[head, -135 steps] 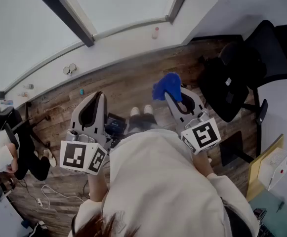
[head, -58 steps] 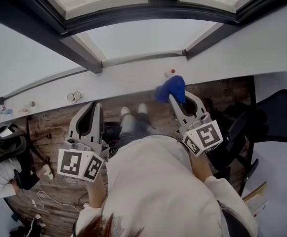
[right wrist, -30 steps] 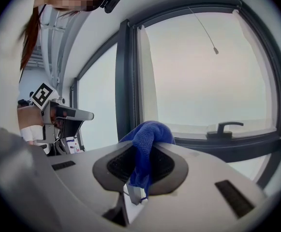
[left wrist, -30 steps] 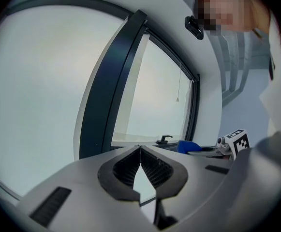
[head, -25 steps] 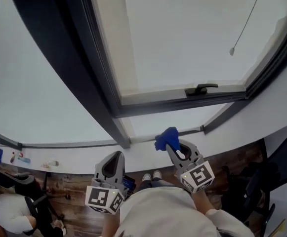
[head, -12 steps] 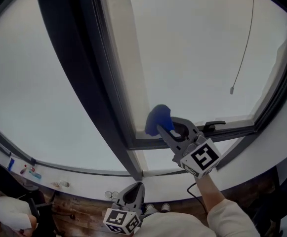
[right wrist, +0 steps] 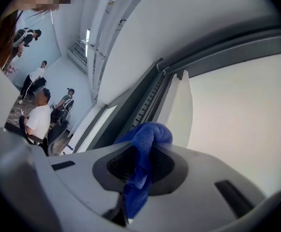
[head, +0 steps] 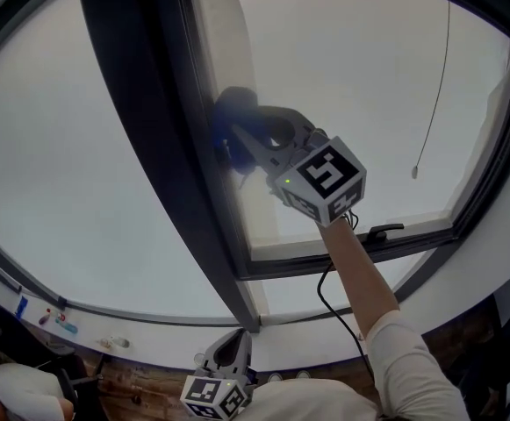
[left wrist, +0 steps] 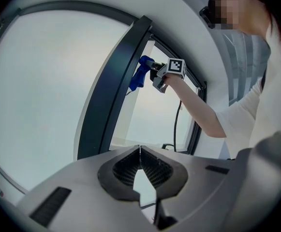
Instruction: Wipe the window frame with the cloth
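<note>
The window frame [head: 140, 147] — a dark upright post with a pale strip along its right side — is running from the top centre of the head view down to the bottom centre. Pale glass [head: 360, 77] is filling the picture on both sides of the post. The person's right arm [head: 360, 279] is reaching up from the lower right toward the middle. The right gripper [head: 235, 143] is sitting at upper centre, its jaws clamping the cloth [head: 230, 112]. In the right gripper view the blue fabric is bunching over the jaw tips and hanging down between them. The cloth appears to be touching the post's right edge, at upper centre of the head view. The left gripper [head: 234, 340] is hanging at bottom centre, its jaws meeting tip to tip with nothing between them. A dark handle [head: 386, 231] is lying on the lower rail at the right, well apart from the cloth.
</note>
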